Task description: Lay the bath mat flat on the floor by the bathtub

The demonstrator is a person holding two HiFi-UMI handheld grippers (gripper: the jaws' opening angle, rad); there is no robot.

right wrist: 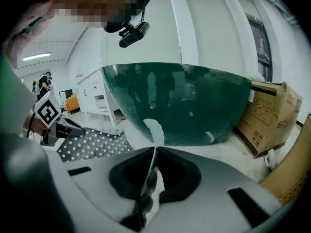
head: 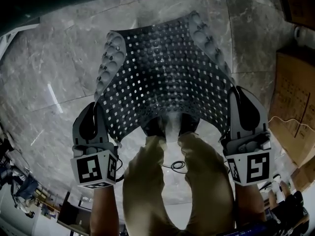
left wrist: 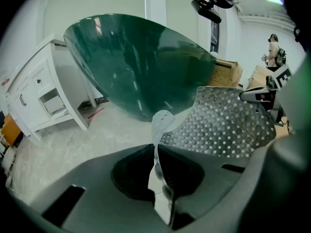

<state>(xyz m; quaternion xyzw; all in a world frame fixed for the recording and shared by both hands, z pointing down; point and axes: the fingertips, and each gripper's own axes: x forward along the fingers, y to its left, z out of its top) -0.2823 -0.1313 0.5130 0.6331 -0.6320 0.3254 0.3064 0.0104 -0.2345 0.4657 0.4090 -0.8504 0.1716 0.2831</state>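
Observation:
The bath mat (head: 165, 75), dark and perforated with rows of suction cups along its side edges, hangs curved above the marble floor (head: 49, 77). My left gripper (head: 97, 107) is shut on its left near corner and my right gripper (head: 235, 95) on its right near corner. In the left gripper view the jaws (left wrist: 156, 147) pinch a thin translucent edge, and the mat (left wrist: 223, 125) spreads to the right. In the right gripper view the jaws (right wrist: 154, 152) clamp the edge, with the mat (right wrist: 92, 144) at the left. The dark green bathtub (right wrist: 184, 101) stands just ahead.
The person's legs in tan trousers (head: 189, 181) stand between the grippers. Cardboard boxes (head: 295, 97) line the right side. A white cabinet (left wrist: 43, 96) stands left of the bathtub (left wrist: 141, 67). A thin cable (head: 176, 165) lies on the floor by the feet.

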